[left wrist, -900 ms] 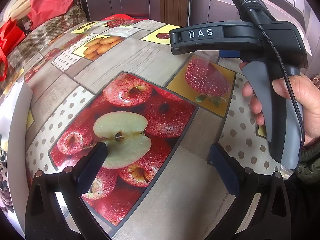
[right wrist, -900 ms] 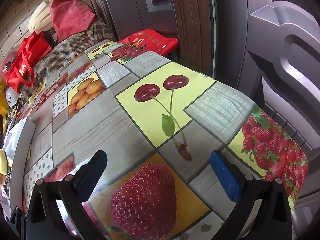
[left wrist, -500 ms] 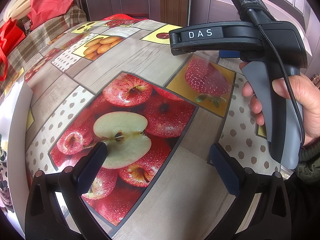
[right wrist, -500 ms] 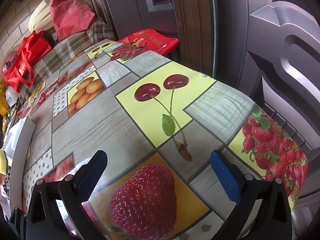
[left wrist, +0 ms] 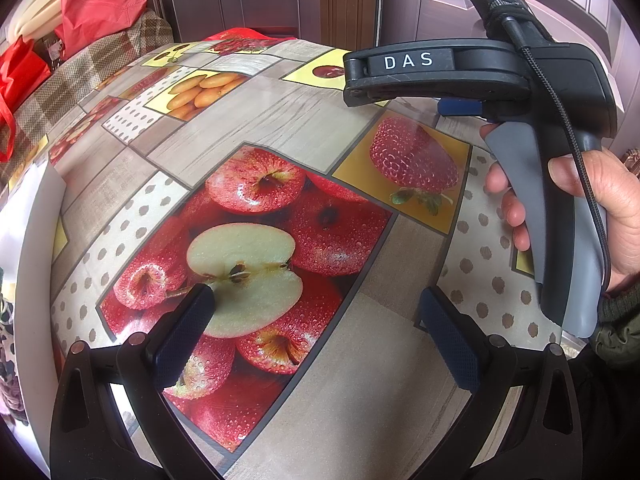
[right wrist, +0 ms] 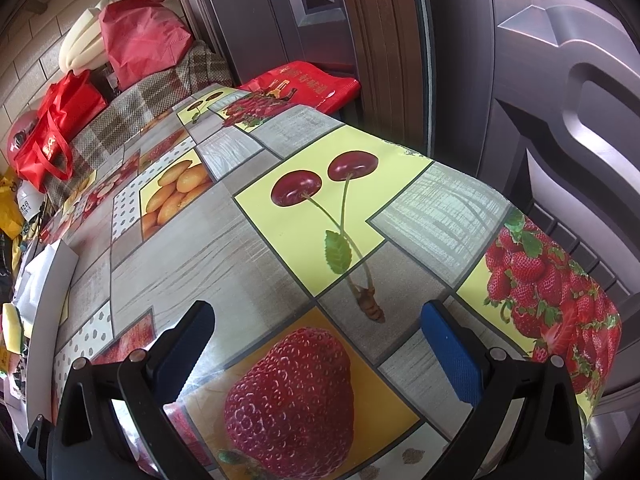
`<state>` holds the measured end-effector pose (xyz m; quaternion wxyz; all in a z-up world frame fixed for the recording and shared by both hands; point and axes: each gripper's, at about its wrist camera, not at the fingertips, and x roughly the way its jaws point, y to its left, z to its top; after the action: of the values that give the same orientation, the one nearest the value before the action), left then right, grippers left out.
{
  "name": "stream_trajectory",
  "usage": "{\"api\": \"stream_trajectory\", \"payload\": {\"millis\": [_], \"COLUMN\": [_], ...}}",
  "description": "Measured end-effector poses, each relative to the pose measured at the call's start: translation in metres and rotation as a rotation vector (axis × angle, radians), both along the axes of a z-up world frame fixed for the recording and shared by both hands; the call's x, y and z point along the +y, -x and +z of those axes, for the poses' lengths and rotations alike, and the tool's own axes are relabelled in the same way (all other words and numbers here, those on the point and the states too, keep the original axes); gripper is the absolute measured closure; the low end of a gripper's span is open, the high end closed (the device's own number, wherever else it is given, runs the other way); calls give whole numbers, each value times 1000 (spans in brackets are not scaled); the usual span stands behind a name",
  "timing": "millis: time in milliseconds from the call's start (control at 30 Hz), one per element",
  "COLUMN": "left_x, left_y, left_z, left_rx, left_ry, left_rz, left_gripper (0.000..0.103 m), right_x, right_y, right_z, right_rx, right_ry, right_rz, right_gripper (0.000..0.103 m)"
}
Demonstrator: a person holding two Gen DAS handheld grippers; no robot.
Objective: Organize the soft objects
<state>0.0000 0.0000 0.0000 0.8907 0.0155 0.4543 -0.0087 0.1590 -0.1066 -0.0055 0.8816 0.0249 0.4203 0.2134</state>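
Your two wrist cameras both look forward and down over the table (left wrist: 248,120) from close above.

Your left view faces the apple print with the right gripper (left wrist: 460,108) held by your right hand (left wrist: 592,216) at its right edge. Your right view faces farther along, toward the door (right wrist: 520,60). Both share the strawberry print (left wrist: 412,160) (right wrist: 292,392) and the red bags (left wrist: 96,4) (right wrist: 140,36) beyond.
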Motion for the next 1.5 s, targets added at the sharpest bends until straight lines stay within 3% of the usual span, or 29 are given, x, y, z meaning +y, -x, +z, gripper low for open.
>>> {"api": "stream_trajectory", "payload": {"millis": [633, 667, 800, 967, 1100, 1500], "left_x": [0, 0, 0, 0, 0, 0], "left_y": [0, 0, 0, 0, 0, 0], "left_z": [0, 0, 0, 0, 0, 0], "left_rx": [0, 0, 0, 0, 0, 0], "left_ry": [0, 0, 0, 0, 0, 0], "left_rz": [0, 0, 0, 0, 0, 0], "left_gripper": [1, 1, 1, 1, 1, 1], "right_x": [9, 9, 9, 9, 10, 9], "right_y": [0, 1, -1, -1, -2, -2], "right_z": [-2, -1, -3, -2, -4, -5], "right_rx": [-18, -60, 15, 9, 67, 52], "right_ry": [43, 37, 36, 32, 44, 36], "right_rz": [11, 9, 12, 12, 13, 13], "right_gripper": [0, 0, 0, 0, 0, 0]}}
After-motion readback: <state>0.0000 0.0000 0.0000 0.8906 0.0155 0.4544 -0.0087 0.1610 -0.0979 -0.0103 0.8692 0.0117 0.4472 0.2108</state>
